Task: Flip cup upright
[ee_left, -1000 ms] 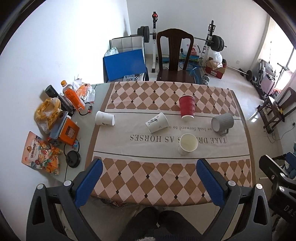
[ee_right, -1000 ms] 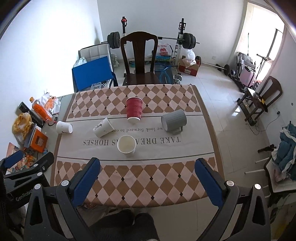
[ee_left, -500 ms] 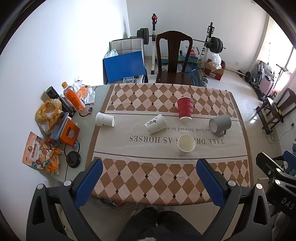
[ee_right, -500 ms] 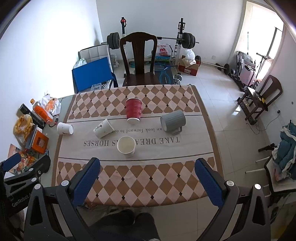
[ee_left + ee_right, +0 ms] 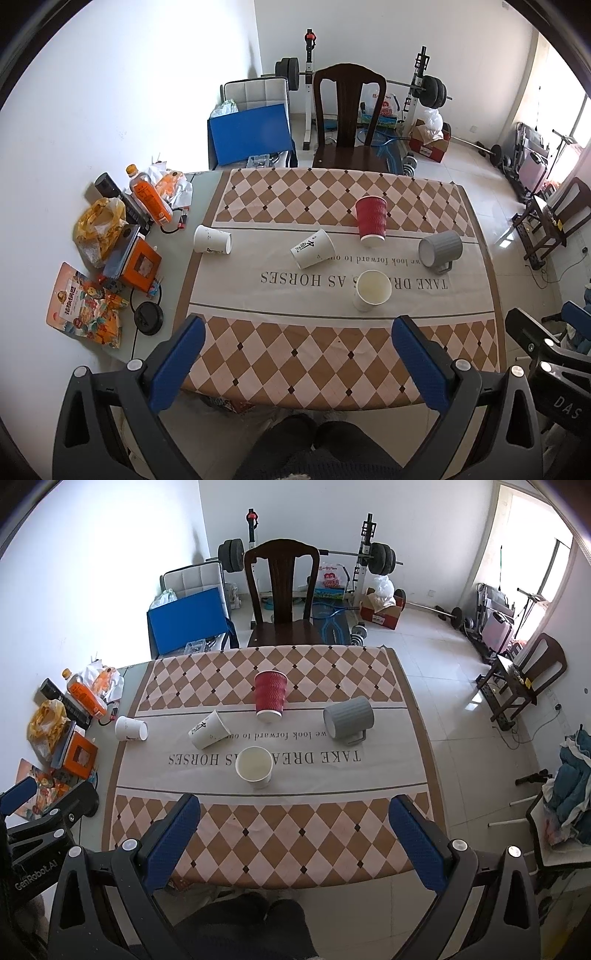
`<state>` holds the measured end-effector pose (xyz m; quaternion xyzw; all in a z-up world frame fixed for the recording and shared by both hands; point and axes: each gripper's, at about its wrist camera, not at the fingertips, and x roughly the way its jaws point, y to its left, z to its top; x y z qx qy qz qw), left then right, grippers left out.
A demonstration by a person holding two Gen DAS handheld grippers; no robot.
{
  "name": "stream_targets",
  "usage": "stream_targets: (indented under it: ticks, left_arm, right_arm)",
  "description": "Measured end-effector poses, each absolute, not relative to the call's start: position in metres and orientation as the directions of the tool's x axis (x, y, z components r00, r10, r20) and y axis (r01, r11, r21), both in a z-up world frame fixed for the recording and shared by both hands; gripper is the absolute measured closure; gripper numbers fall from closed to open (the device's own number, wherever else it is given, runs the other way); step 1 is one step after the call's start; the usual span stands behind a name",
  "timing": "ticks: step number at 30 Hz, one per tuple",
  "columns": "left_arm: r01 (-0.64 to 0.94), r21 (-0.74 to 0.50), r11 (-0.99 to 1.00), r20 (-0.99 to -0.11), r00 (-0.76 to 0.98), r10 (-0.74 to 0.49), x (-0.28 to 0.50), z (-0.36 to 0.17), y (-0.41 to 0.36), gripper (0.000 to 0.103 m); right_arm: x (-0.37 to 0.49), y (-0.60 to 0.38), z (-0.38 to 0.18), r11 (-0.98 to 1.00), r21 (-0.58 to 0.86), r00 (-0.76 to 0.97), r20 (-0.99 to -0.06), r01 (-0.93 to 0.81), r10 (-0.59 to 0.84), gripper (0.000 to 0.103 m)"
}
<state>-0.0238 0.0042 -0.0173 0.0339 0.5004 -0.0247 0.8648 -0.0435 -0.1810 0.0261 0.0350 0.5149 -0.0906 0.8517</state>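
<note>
Red ribbed cup (image 5: 370, 220) stands mouth-down on the tablecloth (image 5: 332, 350), far ahead of both grippers, roughly on the centreline. Printed white cup (image 5: 312, 253) lies on its side just left of it; plain white cup (image 5: 212, 239) lies on its side further left, at the cloth edge. Grey mug (image 5: 440, 248) lies on its side to the right. Cream cup (image 5: 371, 290) stands upright, nearest. Left gripper (image 5: 299, 363) spread wide, nothing held. Right gripper (image 5: 293, 843) likewise wide, empty, above the near table edge.
</note>
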Motion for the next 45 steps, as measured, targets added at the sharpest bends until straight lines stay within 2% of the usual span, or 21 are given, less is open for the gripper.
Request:
stream_targets:
  ticks: [45]
  left_arm:
    - [0.083, 0.029, 0.996, -0.867, 0.497, -0.016, -0.0299, -0.0178, 0.0059, 0.000]
  right_arm:
    - [-0.0471, -0.1815, 0.0202, 0.982, -0.030, 0.450, -0.886, 0.187, -0.113, 0.000]
